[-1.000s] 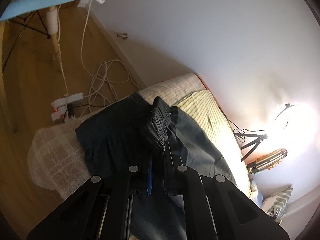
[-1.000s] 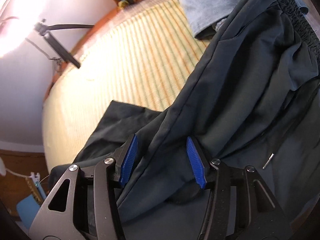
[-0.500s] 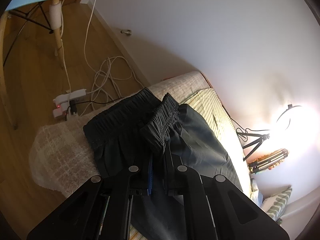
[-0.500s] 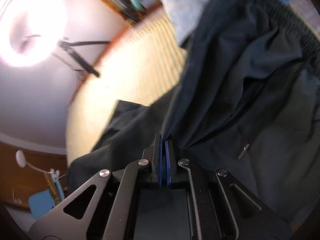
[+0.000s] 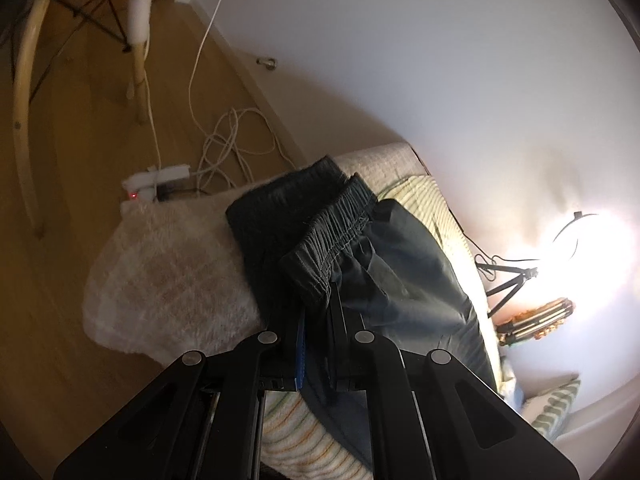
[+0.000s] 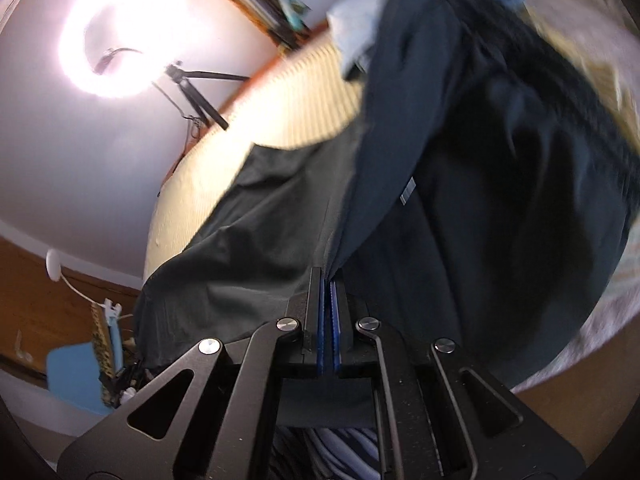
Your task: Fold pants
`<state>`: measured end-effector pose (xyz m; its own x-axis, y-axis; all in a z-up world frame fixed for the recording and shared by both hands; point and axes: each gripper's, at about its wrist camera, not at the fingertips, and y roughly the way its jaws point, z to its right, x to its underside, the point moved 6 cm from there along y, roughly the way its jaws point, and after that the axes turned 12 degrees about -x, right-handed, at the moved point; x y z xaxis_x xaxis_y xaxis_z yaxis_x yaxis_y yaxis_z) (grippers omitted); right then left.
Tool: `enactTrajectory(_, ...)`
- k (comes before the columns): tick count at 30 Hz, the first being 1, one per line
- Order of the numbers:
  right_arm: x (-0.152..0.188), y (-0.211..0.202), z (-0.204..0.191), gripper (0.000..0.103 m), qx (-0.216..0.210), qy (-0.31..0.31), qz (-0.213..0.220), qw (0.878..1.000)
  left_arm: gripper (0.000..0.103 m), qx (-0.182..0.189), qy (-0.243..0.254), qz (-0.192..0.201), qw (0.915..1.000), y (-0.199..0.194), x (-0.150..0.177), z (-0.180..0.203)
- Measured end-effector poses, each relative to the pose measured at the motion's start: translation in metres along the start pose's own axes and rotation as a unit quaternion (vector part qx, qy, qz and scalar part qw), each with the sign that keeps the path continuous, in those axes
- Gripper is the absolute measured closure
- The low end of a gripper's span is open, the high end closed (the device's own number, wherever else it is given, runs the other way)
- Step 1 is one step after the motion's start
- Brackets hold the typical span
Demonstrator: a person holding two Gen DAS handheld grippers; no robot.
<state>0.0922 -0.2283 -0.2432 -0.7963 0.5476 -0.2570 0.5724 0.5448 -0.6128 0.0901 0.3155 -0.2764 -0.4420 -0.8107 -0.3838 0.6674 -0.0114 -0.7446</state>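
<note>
Pants (image 5: 404, 276): dark, elastic-waisted, draped across striped bed (image 5: 436, 208). Left gripper (image 5: 316, 344): jaws pinched on fabric below waistband. Right gripper (image 6: 328, 312): jaws closed on a fold, apparently a leg seam; view blurred.

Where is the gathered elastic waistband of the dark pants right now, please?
In the left wrist view, the gathered elastic waistband lies mid-frame, just beyond the left claw, over the fluffy cream blanket at the bed's end.

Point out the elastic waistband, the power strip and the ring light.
elastic waistband (image 5: 336, 236), left wrist view, gathered band's middle
power strip (image 5: 158, 175), left wrist view, white body on the floor
ring light (image 6: 108, 40), right wrist view, glowing ring
</note>
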Motion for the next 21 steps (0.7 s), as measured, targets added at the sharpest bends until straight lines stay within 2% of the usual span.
enactTrajectory(4, 0.003, 0.005, -0.008, 0.099, -0.009, -0.005, -0.007, 1.0, 0.096, -0.016, 0.025, 0.024, 0.9993, -0.009, -0.019, 0.011)
enactTrajectory(7, 0.007, 0.005, -0.024, 0.099, -0.013, -0.021, -0.028, 0.999, 0.096, -0.036, 0.029, 0.044, 0.998, -0.018, -0.032, 0.006)
enactTrajectory(12, 0.018, 0.008, -0.033, 0.099, -0.003, -0.049, -0.038, 0.998, 0.097, -0.031, 0.024, 0.015, 0.9991, -0.009, -0.021, -0.011)
enactTrajectory(17, 0.026, 0.008, 0.0, 0.099, 0.007, -0.005, -0.042, 0.999, 0.095, -0.032, 0.015, -0.001, 0.9994, -0.003, -0.012, -0.017)
enactTrajectory(19, 0.033, 0.01, 0.006, 0.099, 0.011, -0.001, -0.051, 0.999, 0.094, -0.045, 0.031, 0.002, 0.9985, -0.005, -0.013, -0.013)
enactTrajectory(21, 0.038, 0.011, 0.009, 0.099, 0.011, -0.001, -0.053, 0.999, 0.083, -0.064, 0.047, 0.003, 0.9968, -0.008, -0.016, -0.007)
